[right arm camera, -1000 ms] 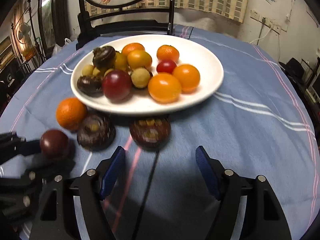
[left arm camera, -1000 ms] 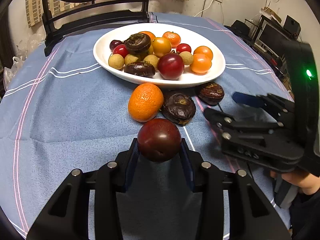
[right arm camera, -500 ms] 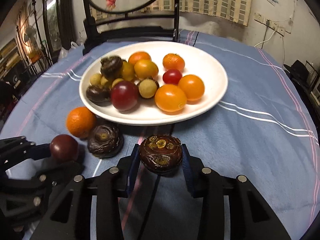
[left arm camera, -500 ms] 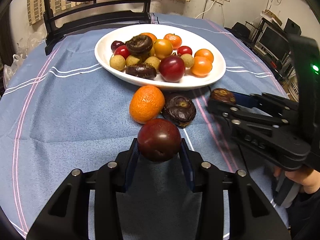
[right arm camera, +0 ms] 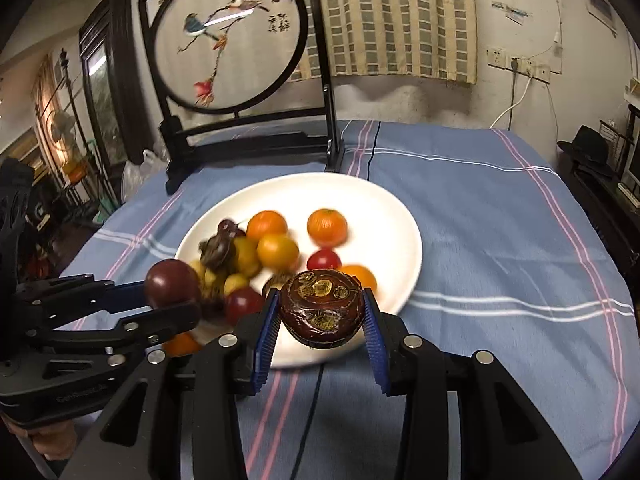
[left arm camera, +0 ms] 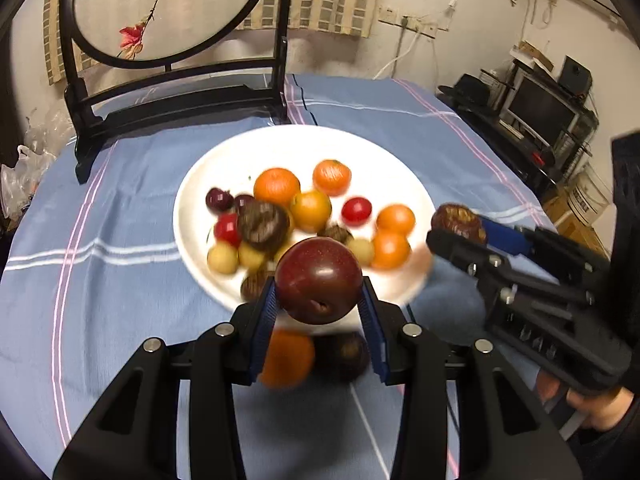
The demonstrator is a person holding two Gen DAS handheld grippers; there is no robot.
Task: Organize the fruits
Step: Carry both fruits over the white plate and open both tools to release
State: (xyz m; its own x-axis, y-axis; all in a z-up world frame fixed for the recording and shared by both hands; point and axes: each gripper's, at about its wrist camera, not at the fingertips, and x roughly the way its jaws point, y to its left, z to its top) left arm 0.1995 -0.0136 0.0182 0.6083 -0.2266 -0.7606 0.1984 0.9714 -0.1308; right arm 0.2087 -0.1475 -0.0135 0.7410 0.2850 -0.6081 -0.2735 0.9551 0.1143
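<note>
Above the white oval plate (left arm camera: 400, 168) of mixed fruit, left gripper (left arm camera: 318, 306) fingers clamp a dark red round plum (left arm camera: 318, 286) while right gripper (right arm camera: 322, 322) fingers clamp a wrinkled brown mangosteen (right arm camera: 322, 308), both apparently poised for dropping in.

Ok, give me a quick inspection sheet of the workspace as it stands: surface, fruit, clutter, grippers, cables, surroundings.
Surface: blue striped tablecloth, lightly creased.
Job's things: white plate holding mixed fruit; an orange and a dark brown fruit lie off the plate on the cloth, partly hidden by the fingers.
Clutter: nothing seen on the table besides the framed bird screen at the far edge.
Grippers: left gripper shut on a dark red plum; right gripper shut on a brown mangosteen; both above the plate's near rim.
Cables: white cable from a wall socket.
Surroundings: monitor, plastic bags.
</note>
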